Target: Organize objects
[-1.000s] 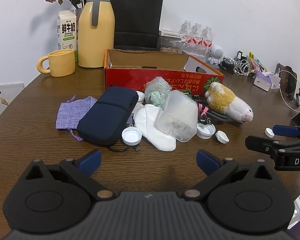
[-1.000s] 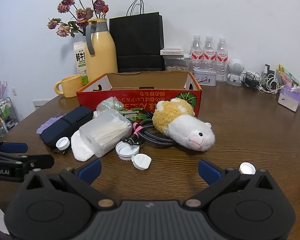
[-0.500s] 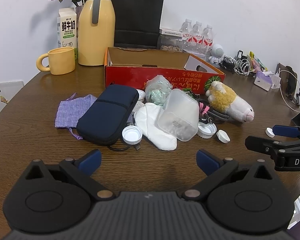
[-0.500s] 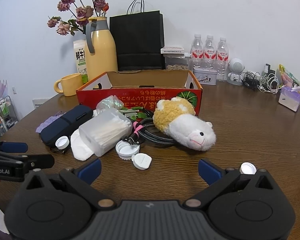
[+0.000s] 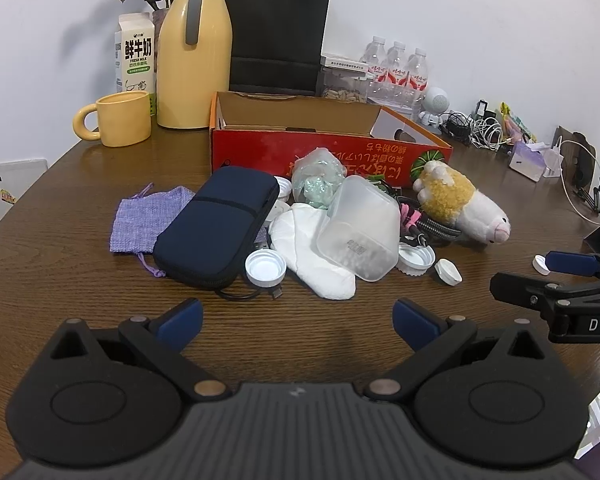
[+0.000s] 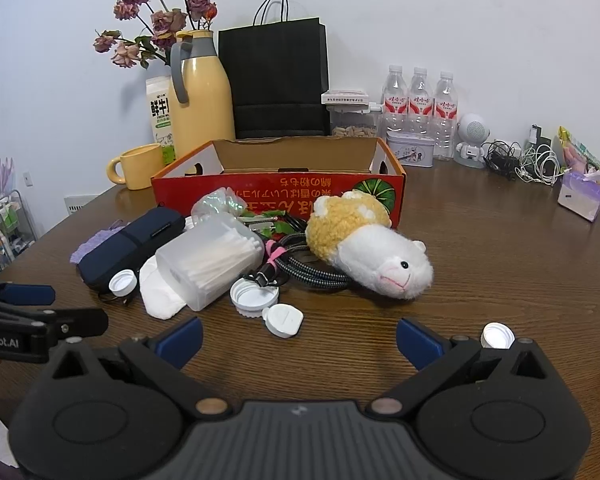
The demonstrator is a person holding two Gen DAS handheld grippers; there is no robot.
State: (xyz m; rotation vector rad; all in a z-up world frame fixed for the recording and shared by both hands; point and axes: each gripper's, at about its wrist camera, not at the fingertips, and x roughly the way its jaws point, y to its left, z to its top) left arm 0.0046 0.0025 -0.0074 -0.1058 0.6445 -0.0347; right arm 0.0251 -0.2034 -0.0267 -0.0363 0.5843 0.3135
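Note:
A heap of loose things lies in front of an open red cardboard box point(image 5: 328, 152) point(image 6: 276, 196): a navy zip case point(image 5: 220, 228) point(image 6: 132, 240), a purple knit pouch point(image 5: 148, 216), a clear plastic tub of cotton swabs point(image 5: 360, 232) point(image 6: 208, 260), a white cloth point(image 5: 316, 252), a plush hamster point(image 5: 464, 200) point(image 6: 372, 248), a braided cable point(image 6: 308, 268) and several white caps. My left gripper point(image 5: 296, 316) is open and empty, short of the heap. My right gripper point(image 6: 298, 332) is open and empty too, near a white flip cap point(image 6: 284, 320).
Behind the box stand a yellow jug point(image 5: 194, 48), a milk carton point(image 5: 136, 52), a yellow mug point(image 5: 120, 124), a black paper bag point(image 5: 276, 32) and water bottles point(image 6: 420, 108). Chargers and cables point(image 6: 528, 160) crowd the far right. A lone cap point(image 6: 498, 335) lies by my right finger.
The left wrist view has shifted slightly, so the heap sits a little lower and farther right. Both grippers stay open and nothing on the table has moved.

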